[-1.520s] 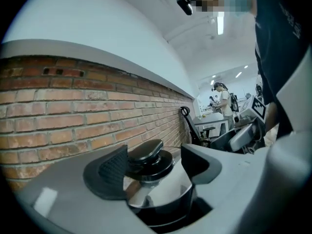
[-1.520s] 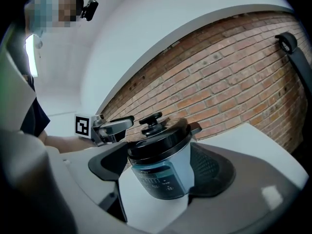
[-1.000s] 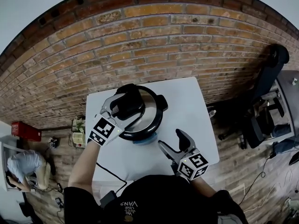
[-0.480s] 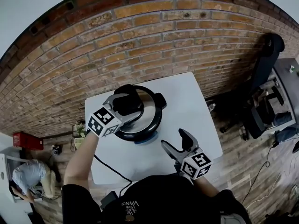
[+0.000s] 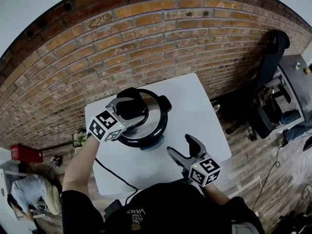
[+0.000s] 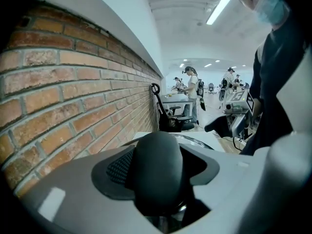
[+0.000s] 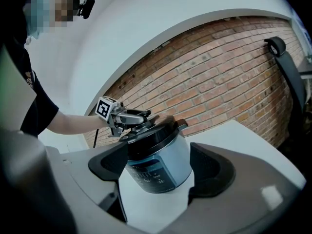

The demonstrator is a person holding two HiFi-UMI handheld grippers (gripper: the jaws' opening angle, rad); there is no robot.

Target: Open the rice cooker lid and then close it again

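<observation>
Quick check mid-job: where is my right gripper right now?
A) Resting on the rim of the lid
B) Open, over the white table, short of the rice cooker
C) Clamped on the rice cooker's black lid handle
B: the right gripper has its jaws apart and grips nothing. It is held above the white table, and the pale blue, black-lidded rice cooker stands clear beyond its tips.

Left arm stretches toward the far left, the left gripper tipped downward. Its jaws have just been closing around the lid handle, a gap showing on one side. Right gripper hovers near right, jaws apart, empty.
</observation>
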